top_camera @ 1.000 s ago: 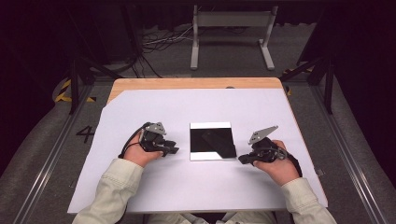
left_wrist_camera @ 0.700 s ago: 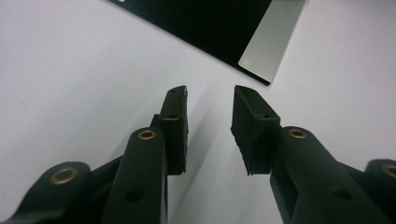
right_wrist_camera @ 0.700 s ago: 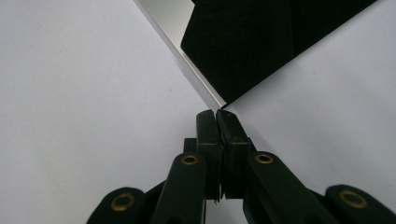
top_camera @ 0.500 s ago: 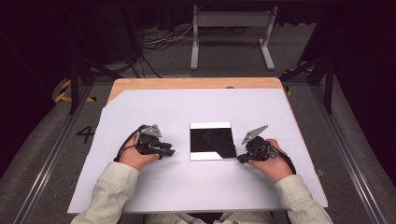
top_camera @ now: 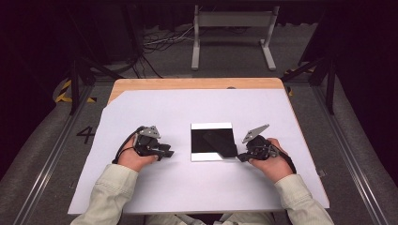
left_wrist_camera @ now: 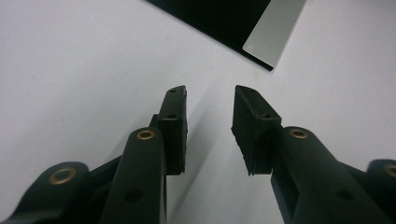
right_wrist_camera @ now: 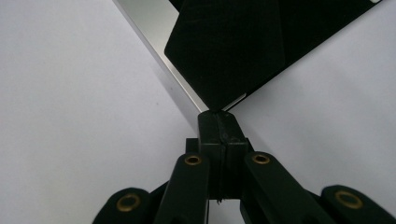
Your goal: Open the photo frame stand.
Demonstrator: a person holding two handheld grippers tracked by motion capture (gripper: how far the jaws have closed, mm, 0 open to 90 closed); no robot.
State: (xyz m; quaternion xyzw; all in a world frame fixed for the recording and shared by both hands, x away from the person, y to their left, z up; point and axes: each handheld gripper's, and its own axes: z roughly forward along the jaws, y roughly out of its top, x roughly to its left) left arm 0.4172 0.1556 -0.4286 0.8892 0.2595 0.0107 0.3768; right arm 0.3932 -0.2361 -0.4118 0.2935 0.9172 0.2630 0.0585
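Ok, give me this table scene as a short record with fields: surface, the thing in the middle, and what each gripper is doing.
surface: white sheet over a wooden table
centre item: black square panel with silvery bands at its far and near edges, lying flat
left gripper: jaws open, nothing between them, resting left of the panel, apart from it
right gripper: jaws shut, tip at the panel's near right corner, where a dark corner looks folded up; whether it pinches that corner is unclear

- The high view looks forward and down from above the person's side, far enough to take in the whole white surface (top_camera: 197, 187).
- Each tool view sits low and close, looking along its own jaws.
- All three share the black sheet (top_camera: 212, 141) (left_wrist_camera: 219, 18) (right_wrist_camera: 252, 42).
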